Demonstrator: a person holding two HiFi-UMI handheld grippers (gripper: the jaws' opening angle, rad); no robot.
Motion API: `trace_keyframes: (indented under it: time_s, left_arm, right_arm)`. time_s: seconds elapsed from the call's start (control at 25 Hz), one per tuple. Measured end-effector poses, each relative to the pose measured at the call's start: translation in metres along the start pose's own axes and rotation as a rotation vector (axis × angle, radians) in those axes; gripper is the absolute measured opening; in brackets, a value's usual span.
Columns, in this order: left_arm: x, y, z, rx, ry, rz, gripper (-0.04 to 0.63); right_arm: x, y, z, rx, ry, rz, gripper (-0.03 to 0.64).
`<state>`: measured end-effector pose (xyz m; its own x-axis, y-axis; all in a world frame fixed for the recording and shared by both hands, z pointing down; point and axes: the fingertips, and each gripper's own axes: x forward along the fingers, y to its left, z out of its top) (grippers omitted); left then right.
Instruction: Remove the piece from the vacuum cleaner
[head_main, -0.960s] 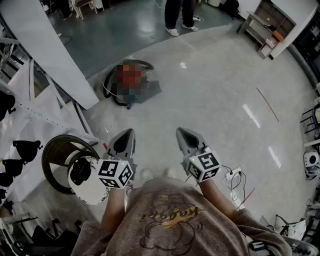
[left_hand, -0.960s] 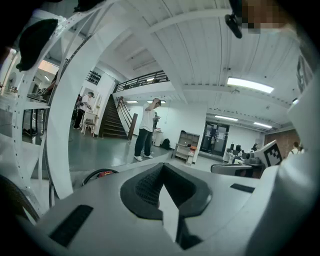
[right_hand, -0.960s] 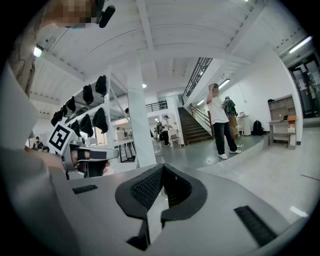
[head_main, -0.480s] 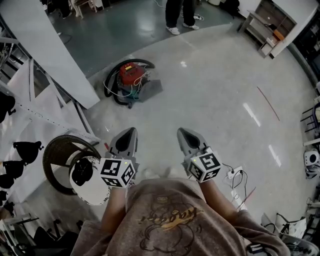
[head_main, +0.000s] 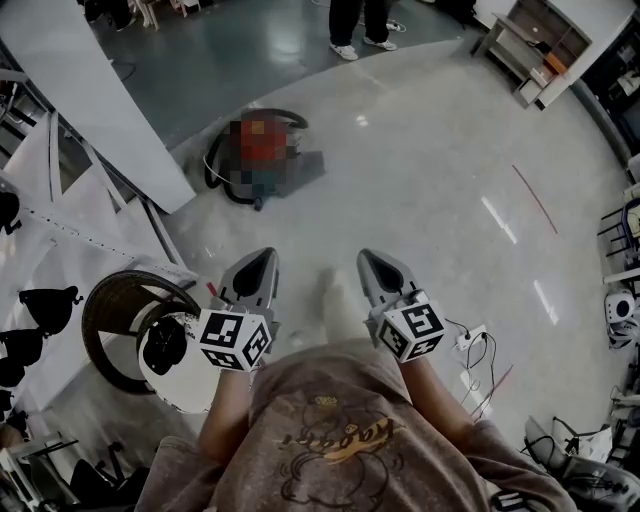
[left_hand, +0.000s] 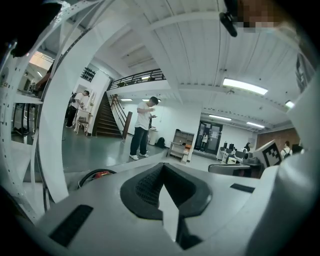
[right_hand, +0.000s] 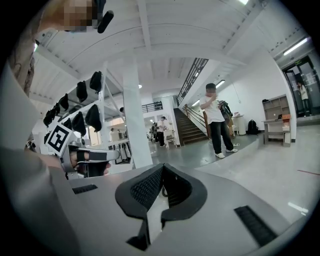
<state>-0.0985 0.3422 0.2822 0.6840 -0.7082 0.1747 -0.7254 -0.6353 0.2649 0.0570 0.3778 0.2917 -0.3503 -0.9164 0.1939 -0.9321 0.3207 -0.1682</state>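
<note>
The left gripper (head_main: 258, 266) and right gripper (head_main: 372, 266) are carried side by side, jaws closed on nothing, seemingly because the vacuum cleaner (head_main: 265, 160) sits on the floor (head_main: 430, 200) well ahead, out of reach.

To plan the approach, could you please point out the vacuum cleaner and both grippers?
vacuum cleaner (left_hand: 102, 174), left gripper view, on its red top.
left gripper (head_main: 262, 258), head view, at the tip of its shut jaws.
right gripper (head_main: 367, 260), head view, at the tip of its shut jaws.
</note>
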Motion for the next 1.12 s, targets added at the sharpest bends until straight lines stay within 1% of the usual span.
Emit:
trace_keyframes:
  time_s: [0.16,0.36,0.48,0.68,0.8,0.92,1.12]
  left_arm:
    - [0.014,0.011,0.0,-0.002,0.001,0.003,0.002]
    - [0.046,0.034,0.005,-0.004,0.003,0.02,0.003]
    - [0.074,0.052,0.013,-0.01,0.005,0.037,0.002]
    - [0.127,0.079,0.028,-0.026,0.02,0.04,0.002]
    - [0.16,0.096,0.045,-0.038,0.024,0.068,0.003]
    - [0.197,0.116,0.065,-0.032,0.021,0.101,0.002]
    - [0.254,0.147,0.083,-0.053,0.016,0.157,0.003]
  right_arm:
    - [0.017,-0.007,-0.002,-0.003,0.006,0.004,0.0]
    - [0.055,-0.031,0.001,0.0,0.012,0.018,0.0]
    - [0.086,-0.049,0.01,0.004,0.012,0.028,0.0]
    - [0.144,-0.081,0.031,-0.01,0.022,0.065,0.0]
    - [0.181,-0.102,0.046,-0.009,0.038,0.099,0.0]
    - [0.22,-0.124,0.062,-0.005,0.05,0.135,0.0]
    - [0.278,-0.165,0.082,0.003,0.057,0.172,0.0]
